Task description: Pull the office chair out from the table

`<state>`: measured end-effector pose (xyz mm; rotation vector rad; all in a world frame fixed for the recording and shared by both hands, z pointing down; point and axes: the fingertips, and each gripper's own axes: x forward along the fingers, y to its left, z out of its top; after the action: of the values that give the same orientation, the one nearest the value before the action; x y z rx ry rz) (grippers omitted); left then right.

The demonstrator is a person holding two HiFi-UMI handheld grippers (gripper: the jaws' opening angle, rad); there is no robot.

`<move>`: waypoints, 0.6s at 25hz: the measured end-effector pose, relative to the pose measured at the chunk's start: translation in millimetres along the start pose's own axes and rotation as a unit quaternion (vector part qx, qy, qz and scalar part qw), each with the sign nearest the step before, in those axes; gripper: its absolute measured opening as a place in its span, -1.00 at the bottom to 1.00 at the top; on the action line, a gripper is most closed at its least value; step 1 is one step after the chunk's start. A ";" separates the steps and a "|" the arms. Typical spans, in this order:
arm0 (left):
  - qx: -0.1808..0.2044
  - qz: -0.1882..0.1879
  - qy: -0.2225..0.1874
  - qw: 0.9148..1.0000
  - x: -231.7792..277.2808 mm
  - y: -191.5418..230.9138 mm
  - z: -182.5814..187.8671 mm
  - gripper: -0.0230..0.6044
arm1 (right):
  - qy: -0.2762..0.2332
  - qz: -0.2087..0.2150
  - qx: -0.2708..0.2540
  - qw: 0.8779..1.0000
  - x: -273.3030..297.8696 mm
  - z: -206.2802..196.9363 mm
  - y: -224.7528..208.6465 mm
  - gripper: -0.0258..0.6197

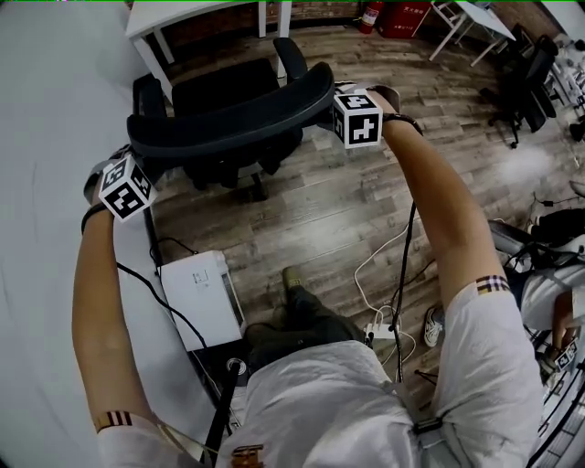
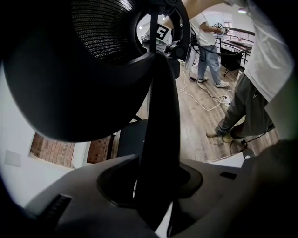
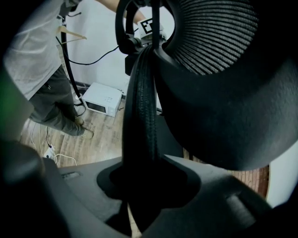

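Tongs of left gripper and right gripper each clamped on opposite backrest edges of black office chair

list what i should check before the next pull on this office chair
1. Left gripper on the backrest edge: ok, closed on it.
2. Right gripper on the opposite edge: ok, closed on it.
3. Floor toward the person free: not ok, the white box and the person's shoe lie close to the path.
4. Leads out of the way: not ok, a power strip and a white cable lie beside the shoe.
5. Seat out from under the white table: ok, as it looks from above.
6. Wheels free to roll: cannot tell, they are hidden under the seat.
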<state>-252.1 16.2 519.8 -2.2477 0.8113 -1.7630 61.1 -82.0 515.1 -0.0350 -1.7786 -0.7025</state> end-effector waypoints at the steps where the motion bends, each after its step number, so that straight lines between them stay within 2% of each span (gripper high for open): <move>1: 0.000 0.003 -0.001 1.000 -0.8 0.2 0.1 -0.48 | 0.005 -0.002 0.006 1.000 0.1 -0.8 -0.2 -0.52; 6: 0.011 0.019 0.000 1.000 -9.9 -4.3 -2.3 -0.43 | 0.009 -0.031 0.023 0.999 -9.3 3.8 3.1 -0.37; 10: 0.010 0.046 -0.009 0.999 -22.2 -2.0 4.5 -0.29 | 0.004 -0.062 0.033 0.998 -21.6 7.2 4.3 -0.23; 15: 0.019 0.062 -0.007 0.998 -36.0 -3.0 12.4 -0.24 | 0.004 -0.088 0.037 0.995 -39.9 8.5 3.4 -0.23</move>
<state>-245.0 34.8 487.1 -2.1350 0.8872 -1.6907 68.3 -62.3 479.9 0.1761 -1.8143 -0.7608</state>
